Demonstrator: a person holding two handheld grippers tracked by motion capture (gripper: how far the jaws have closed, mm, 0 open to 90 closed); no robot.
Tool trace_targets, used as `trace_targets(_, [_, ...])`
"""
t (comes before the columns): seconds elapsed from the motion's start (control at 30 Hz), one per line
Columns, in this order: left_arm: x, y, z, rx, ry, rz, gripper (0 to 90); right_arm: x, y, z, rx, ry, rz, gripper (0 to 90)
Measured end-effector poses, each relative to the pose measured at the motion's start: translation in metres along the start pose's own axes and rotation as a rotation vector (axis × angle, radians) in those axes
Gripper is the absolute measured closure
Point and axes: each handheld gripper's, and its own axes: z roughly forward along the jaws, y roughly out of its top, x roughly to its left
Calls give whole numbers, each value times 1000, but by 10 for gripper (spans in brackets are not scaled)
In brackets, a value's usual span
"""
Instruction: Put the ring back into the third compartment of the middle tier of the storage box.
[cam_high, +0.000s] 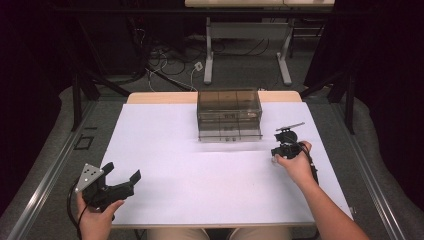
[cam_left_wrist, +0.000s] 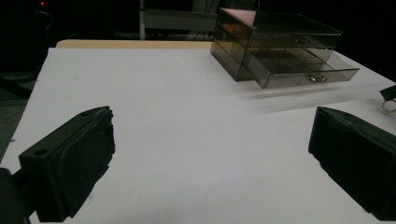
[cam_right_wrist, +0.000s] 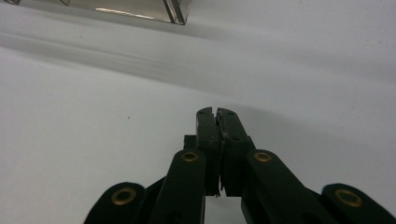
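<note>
We rest our left tool (cam_high: 121, 176) released at the near left, the right tool (cam_right_wrist: 217, 112) clenched on nothing, ready near the drawer box (cam_high: 229, 114) at the counter's (cam_high: 165, 150) far middle

Drawer box (cam_high: 229, 114) sits at tabletop (cam_high: 190, 170) rear centre; your left tool (cam_high: 121, 176) front-left, right tool (cam_high: 278, 145) right of box.

Drawer box (cam_right_wrist: 140, 9) cut off by top edge; small ring (cam_left_wrist: 388, 107) at right edge, blurred.
</note>
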Motion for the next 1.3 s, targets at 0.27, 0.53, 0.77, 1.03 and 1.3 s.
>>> trace_targets(0.27, [0, 0, 0, -1, 0, -1, 8, 1, 2, -4, -8, 4, -6, 889])
trace_targets(0.53, [0, 0, 0, -1, 0, -1, 8, 5, 9, -13, -25, 6, -16, 889])
trace_targets(0.77, [0, 1, -1, -3, 0, 0, 8, 10, 15, -19, -45, 10, -24, 889])
trace_targets(1.03, [1, 1, -1, -3, 0, 2, 8, 19, 26, -29, -56, 0, -52, 889])
trace_targets(1.3, [1, 1, -2, -4, 0, 3, 8, 27, 35, -35, -68, 4, -65, 889])
